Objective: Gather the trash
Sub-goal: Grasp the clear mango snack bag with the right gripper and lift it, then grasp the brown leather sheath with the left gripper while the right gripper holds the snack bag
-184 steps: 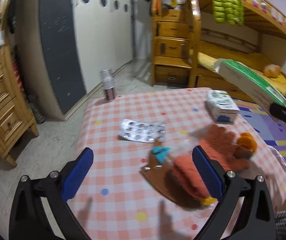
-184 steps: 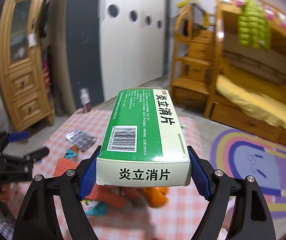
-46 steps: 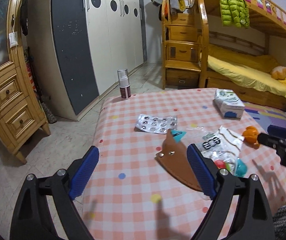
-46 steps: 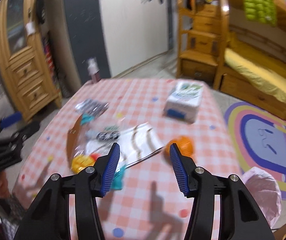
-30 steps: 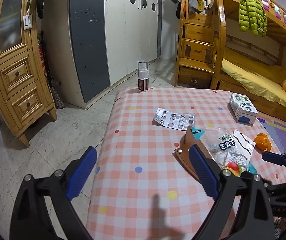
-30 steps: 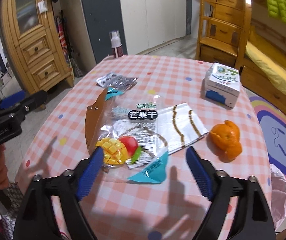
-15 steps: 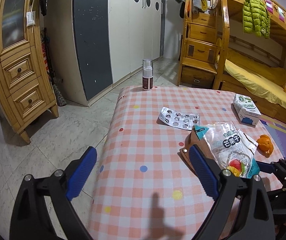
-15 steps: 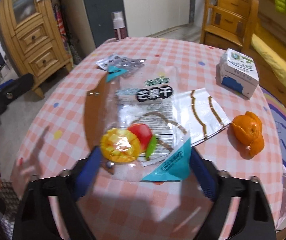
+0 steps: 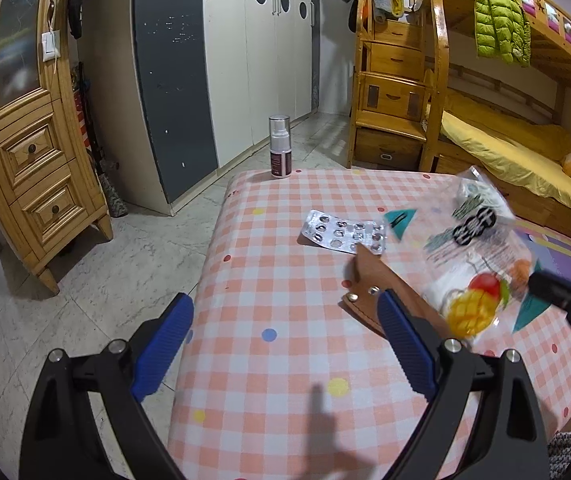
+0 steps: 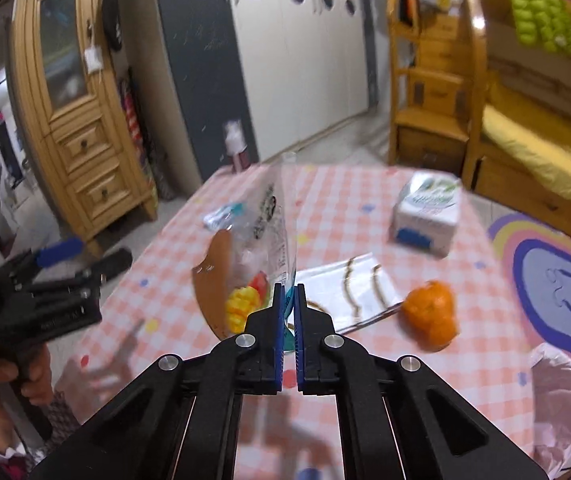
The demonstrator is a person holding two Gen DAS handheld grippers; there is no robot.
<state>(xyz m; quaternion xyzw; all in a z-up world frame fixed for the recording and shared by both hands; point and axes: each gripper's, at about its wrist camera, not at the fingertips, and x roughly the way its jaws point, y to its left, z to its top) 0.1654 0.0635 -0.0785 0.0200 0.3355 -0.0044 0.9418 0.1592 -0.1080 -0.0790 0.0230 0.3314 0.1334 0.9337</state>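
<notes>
The clear plastic dried-mango snack wrapper (image 9: 481, 256), printed with a yellow mango and a red fruit, hangs lifted above the right side of the pink-and-white checked table (image 9: 285, 312) in the left wrist view, its lower corner pinched by the black right gripper (image 9: 541, 289) at the frame's right edge. The left gripper (image 9: 285, 336) hovers spread wide and empty over the table's near edge. A silver blister pack of pills (image 9: 343, 234) and a brown leather sheath (image 9: 389, 292) lie flat under the raised wrapper. In the right wrist view the right gripper (image 10: 289, 300) has just pressed together on the wrapper's (image 10: 265, 232) bottom edge, so this looks like the pick-up step; next comes carrying it to the pink trash bag (image 10: 557, 384) that gapes below the table's right edge, contents not visible. Orange peel (image 10: 431, 314), a flat white wrapper (image 10: 349, 288) and a white-and-blue carton (image 10: 427, 216) remain on the cloth.
</notes>
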